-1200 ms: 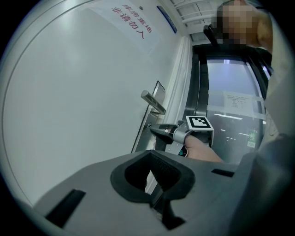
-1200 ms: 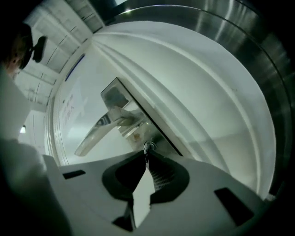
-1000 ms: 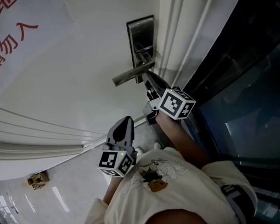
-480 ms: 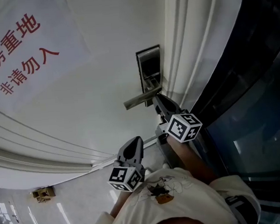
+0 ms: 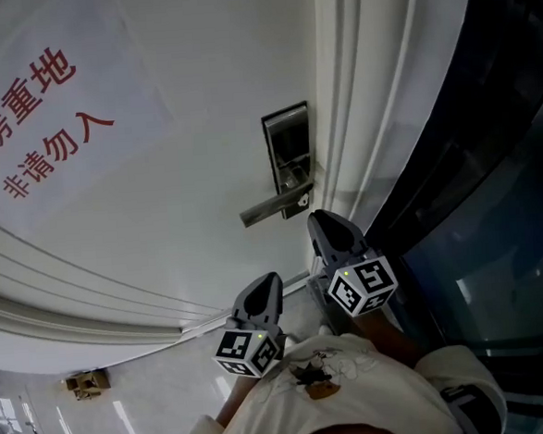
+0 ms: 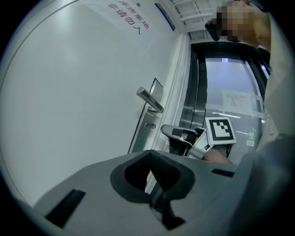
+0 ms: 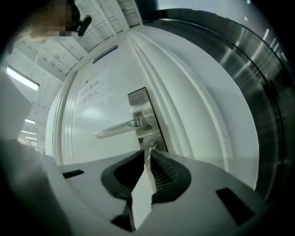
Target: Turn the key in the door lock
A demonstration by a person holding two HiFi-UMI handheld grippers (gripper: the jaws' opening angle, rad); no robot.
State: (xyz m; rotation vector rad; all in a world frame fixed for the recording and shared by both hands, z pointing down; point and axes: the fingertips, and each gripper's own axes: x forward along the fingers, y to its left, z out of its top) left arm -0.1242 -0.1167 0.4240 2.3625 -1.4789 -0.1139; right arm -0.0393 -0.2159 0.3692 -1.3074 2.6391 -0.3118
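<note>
The left claw, jaws together, faces the door handle.

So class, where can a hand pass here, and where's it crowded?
Free: white door panel between red-lettered notice and silver lever handle. Crowded: by the steel lock plate, where the right hand-held gripper, jaws opening and empty, faces the small key.

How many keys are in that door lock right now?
1: a small silver key in the steel lock plate, just below the silver lever handle. No others visible.
</note>
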